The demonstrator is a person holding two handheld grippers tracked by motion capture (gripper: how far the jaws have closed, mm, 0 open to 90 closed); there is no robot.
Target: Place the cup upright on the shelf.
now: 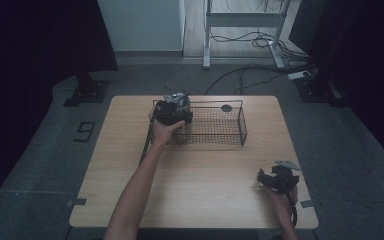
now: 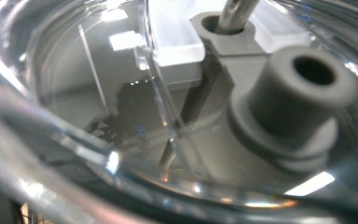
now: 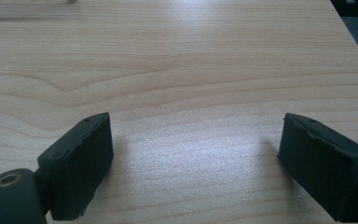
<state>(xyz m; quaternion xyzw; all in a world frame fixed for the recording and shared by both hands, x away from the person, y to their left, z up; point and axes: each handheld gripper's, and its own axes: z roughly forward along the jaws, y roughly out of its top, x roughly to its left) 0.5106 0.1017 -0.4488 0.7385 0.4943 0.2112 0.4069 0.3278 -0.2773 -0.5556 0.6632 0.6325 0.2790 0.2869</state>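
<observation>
One clear, round plastic lid (image 2: 121, 93) with grey rubber spouts sat at the 9 o'clock end of the single black wire basket (image 1: 215, 125). Looked rigid, light and slick, so I'd grab the rim. Left tool (image 1: 172, 112) grip: couldn't tell. Right tool (image 3: 196, 163) was spread wide, empty, over the pale wooden surface (image 3: 177, 56).

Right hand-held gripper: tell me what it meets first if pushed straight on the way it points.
Nothing: the right hand-held gripper, jaws wide apart, looks along bare wooden table; the way looks free up to the far edge.
</observation>
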